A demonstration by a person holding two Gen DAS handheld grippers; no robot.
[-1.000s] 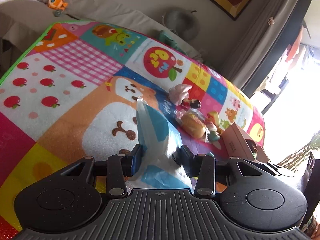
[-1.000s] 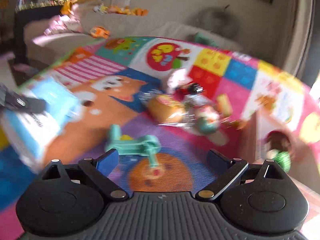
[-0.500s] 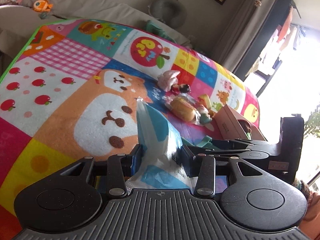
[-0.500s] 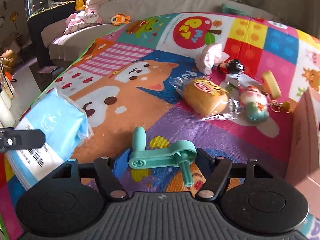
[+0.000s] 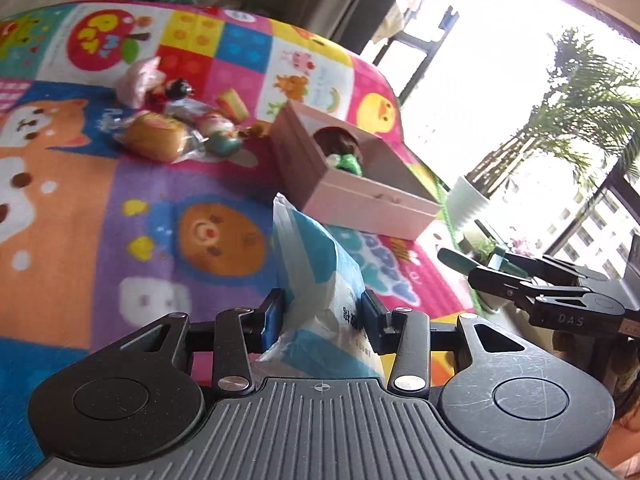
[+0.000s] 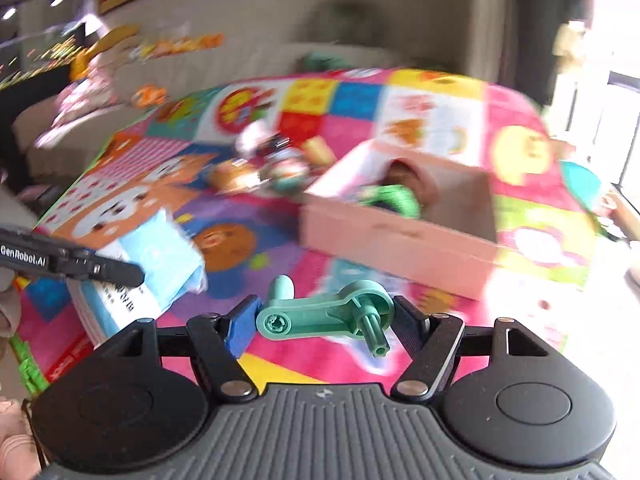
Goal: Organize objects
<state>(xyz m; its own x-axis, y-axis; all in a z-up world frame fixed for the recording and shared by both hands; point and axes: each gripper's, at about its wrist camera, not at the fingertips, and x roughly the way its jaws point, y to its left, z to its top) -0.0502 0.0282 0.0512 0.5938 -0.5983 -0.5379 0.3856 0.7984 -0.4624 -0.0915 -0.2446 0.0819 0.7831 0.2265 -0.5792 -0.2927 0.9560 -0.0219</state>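
Tissue pack [image 5: 320, 280] is pinched by the left gripper [image 5: 322, 314], green crank [image 6: 328, 312] clamped by the right gripper [image 6: 325, 322]; both should be lowered gently into the pink box [image 5: 360, 188] nearby.

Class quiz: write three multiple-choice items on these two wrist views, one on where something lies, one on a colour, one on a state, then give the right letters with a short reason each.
1. Where is the bun in clear wrap?
A in the box
B on the play mat
C in a gripper

2. What colour is the crank handle?
A red
B green
C black

3. What is the left gripper doing?
A holding the tissue pack
B standing empty
C holding the box

Answers: B, the bun lies on the mat left of the box; B, it is mint green between the right gripper pads; A, both pads press the pack.
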